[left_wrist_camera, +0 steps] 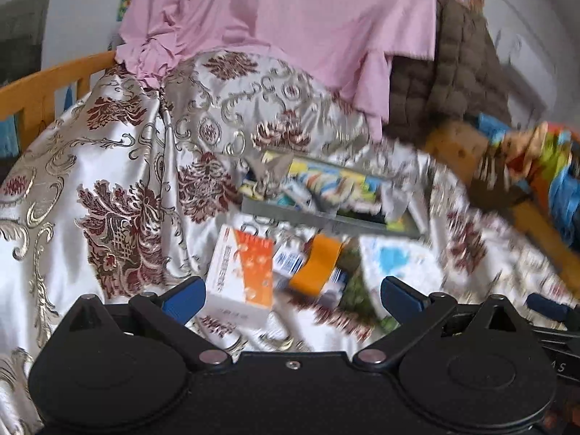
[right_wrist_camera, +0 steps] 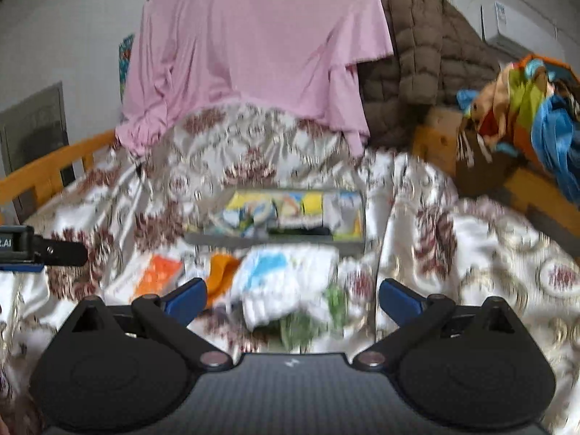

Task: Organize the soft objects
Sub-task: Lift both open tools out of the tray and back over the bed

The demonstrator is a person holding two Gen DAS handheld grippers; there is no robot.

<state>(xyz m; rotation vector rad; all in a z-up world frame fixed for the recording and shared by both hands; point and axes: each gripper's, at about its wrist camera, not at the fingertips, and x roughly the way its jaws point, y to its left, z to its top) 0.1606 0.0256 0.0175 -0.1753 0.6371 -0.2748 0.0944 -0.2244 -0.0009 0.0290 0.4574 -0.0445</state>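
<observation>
A wooden bed rail (left_wrist_camera: 54, 79) runs along the left, with a grey panel (right_wrist_camera: 34, 127) on the wall behind it. A white and orange carton (left_wrist_camera: 243, 275) lies on the bed beside a smaller blue and white box (left_wrist_camera: 288, 262). A cardboard box (right_wrist_camera: 440, 132) sits at the right edge. High on the right wall hangs what may be an air conditioner (right_wrist_camera: 507, 41), blurred.

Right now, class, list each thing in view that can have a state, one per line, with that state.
left gripper: open, holding nothing
right gripper: open, holding nothing
grey tray: lying on the bedspread, partly filled with packets
pink cloth: draped over the pile behind
brown quilted jacket: heaped beside the pink cloth
orange-and-white box: closed, lying outside the tray
</observation>
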